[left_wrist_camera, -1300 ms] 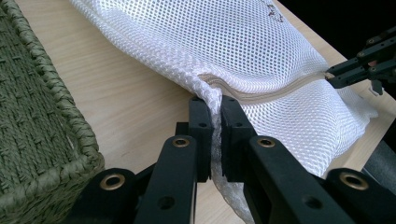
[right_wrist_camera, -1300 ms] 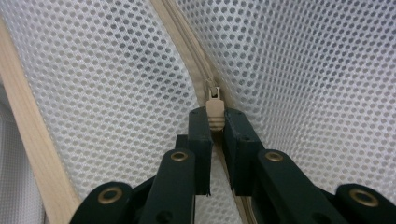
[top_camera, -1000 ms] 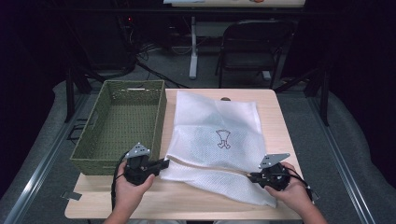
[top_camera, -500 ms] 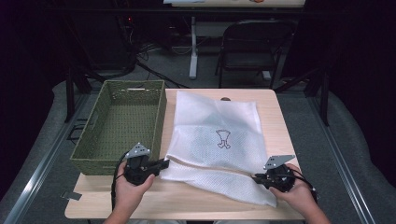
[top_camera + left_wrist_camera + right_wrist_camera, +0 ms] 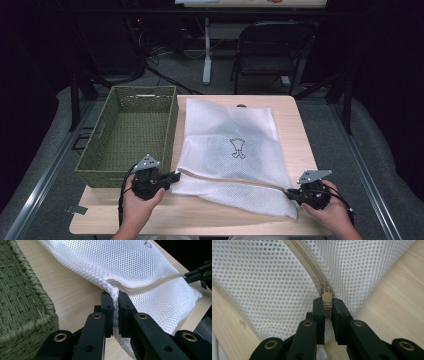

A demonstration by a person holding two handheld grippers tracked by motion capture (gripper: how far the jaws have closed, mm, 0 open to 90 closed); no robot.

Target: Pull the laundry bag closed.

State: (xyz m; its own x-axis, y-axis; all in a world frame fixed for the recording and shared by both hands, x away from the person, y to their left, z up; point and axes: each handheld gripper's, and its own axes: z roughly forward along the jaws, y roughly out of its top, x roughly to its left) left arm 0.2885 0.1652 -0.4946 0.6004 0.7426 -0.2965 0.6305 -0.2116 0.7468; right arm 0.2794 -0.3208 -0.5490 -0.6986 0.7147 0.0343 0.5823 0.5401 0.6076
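Observation:
A white mesh bag (image 5: 235,150) with a small printed figure lies flat on the wooden table (image 5: 297,125). A beige zipper (image 5: 230,179) runs across its near part. My left gripper (image 5: 175,176) is shut on the mesh corner at the zipper's left end, and the cloth is pinched between its jaws in the left gripper view (image 5: 115,296). My right gripper (image 5: 289,194) is shut on the beige zipper pull (image 5: 327,298) at the bag's right edge, its jaws (image 5: 327,302) clamped on the tab. The right gripper's tips (image 5: 187,275) show far off in the left gripper view.
A green woven basket (image 5: 105,179) stands left of the bag, its corner (image 5: 25,290) close beside my left gripper. A dark folding chair (image 5: 272,45) and cables sit on the floor beyond the table. Bare wood runs along the near edge.
My right gripper has slid a little to the right and toward the near edge, drawing the zipper pull with it. The left gripper has stayed in place on the corner.

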